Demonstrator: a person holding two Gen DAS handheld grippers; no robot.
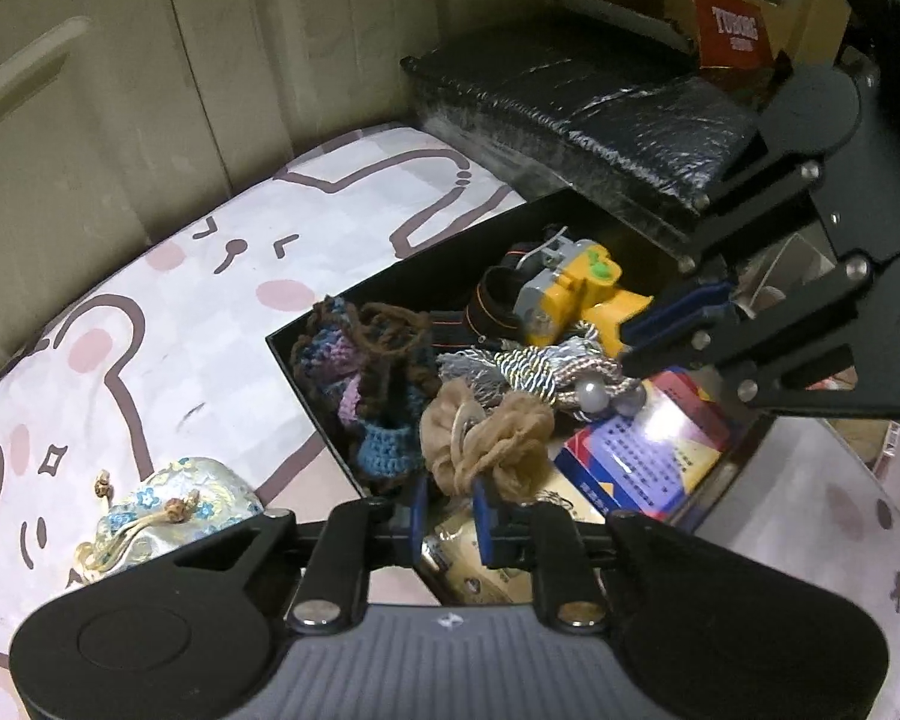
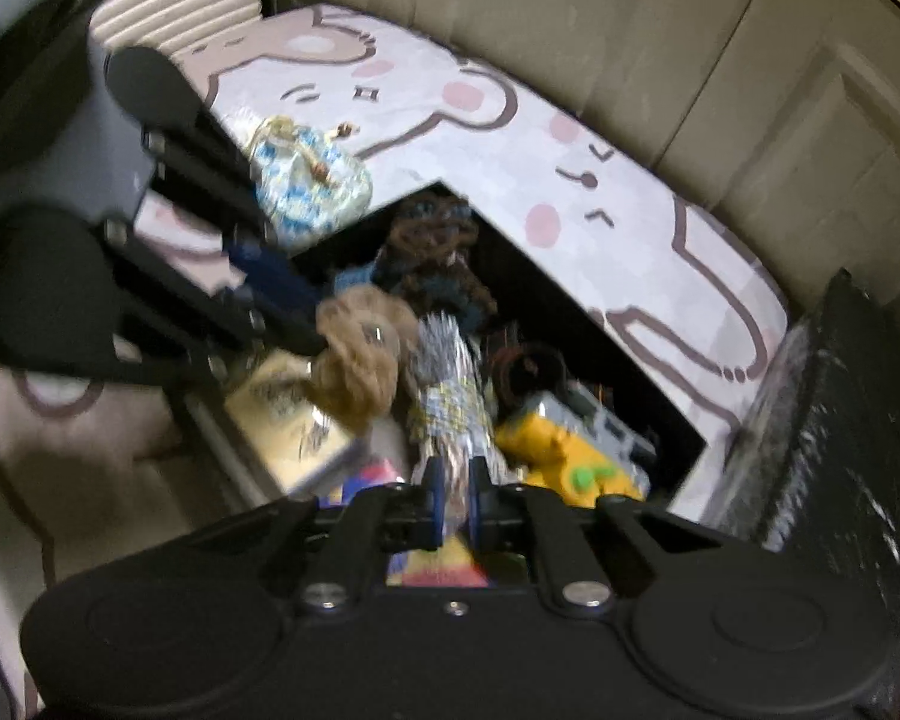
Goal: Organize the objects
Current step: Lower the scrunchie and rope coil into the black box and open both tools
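My left gripper [image 1: 450, 516] stands narrow, its blue pads flanking the brown scrunchie [image 1: 489, 435]; whether they press on it I cannot tell. My right gripper [image 2: 455, 507] is clamped on the silver cord tassel [image 2: 447, 384] running out ahead of its tips. Both work over the black box [image 1: 306, 360], which is already crowded: crochet pouch [image 1: 366, 372] to the left of the scrunchie, yellow toy [image 1: 576, 300] beyond, card packs [image 1: 642, 450] under the tassel. Outside the box, left of my left gripper, the brocade pouch [image 1: 174, 510] lies on the bear-print cloth [image 1: 150, 300]. By my reckoning most items are gathered; that pouch remains.
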